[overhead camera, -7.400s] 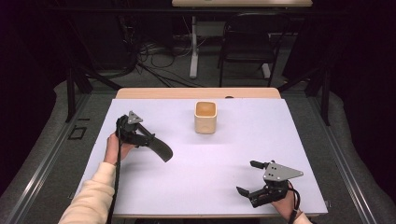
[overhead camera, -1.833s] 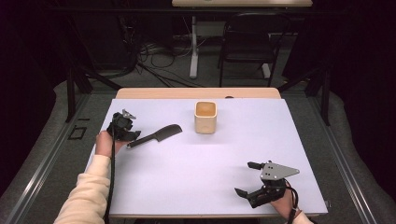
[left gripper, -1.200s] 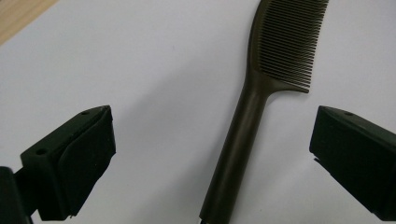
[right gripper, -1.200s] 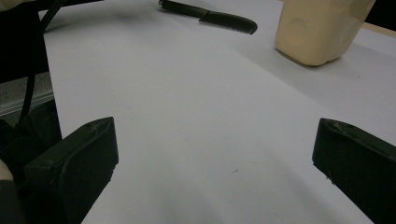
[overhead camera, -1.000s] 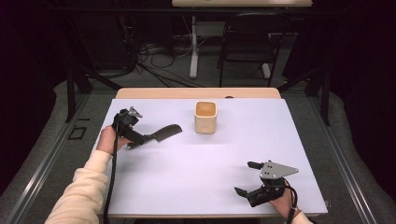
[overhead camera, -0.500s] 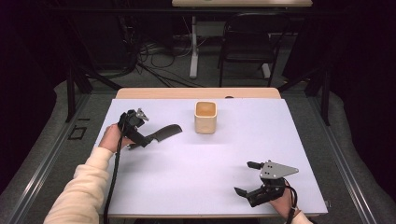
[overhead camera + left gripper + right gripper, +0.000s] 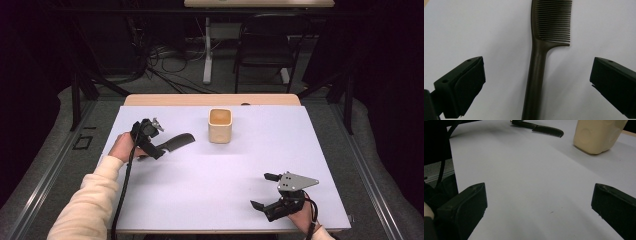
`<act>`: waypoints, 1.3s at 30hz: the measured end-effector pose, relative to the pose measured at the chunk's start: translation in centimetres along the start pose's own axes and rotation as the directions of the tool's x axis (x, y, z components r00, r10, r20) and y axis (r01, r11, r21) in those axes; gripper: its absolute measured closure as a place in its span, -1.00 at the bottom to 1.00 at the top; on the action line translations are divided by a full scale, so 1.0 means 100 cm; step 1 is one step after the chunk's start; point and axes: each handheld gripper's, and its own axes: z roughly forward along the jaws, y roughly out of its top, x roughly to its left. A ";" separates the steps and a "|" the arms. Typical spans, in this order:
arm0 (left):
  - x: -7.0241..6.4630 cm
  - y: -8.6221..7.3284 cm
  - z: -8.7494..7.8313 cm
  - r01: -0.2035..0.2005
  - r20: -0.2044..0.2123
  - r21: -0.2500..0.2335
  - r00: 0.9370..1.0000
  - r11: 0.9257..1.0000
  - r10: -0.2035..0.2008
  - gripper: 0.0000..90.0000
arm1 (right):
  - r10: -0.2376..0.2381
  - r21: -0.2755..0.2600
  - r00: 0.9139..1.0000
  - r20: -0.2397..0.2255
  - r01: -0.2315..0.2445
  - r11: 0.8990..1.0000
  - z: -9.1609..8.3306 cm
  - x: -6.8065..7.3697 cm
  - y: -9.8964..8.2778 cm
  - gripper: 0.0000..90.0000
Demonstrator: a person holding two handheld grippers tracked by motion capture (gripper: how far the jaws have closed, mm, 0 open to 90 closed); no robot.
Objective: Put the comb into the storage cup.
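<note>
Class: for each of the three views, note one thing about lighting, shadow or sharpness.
High view: table evenly lit, surroundings dark. Left gripper view: comb sharp with a soft shadow to its right, jaws slightly blurred. Right gripper view: near jaws soft, cup casts a faint shadow.

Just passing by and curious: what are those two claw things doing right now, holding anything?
Left gripper: open, jaws apart on either side of the comb handle, not gripping it.
Right gripper: open, holding nothing, above bare table.
</note>
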 end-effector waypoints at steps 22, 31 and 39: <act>0.001 0.014 0.021 -0.091 0.026 0.132 0.996 0.987 0.088 0.33 | -0.002 0.009 1.000 -0.004 0.002 1.000 0.001 0.001 0.000 -1.00; 0.004 0.018 0.029 -0.127 0.055 0.169 0.991 0.977 0.120 0.52 | -0.004 0.010 1.000 -0.001 0.004 1.000 0.001 0.001 0.000 -1.00; 0.004 0.022 0.032 -0.166 0.070 0.201 0.985 0.965 0.155 0.58 | -0.006 0.012 1.000 -0.008 0.006 1.000 0.002 0.001 0.000 -1.00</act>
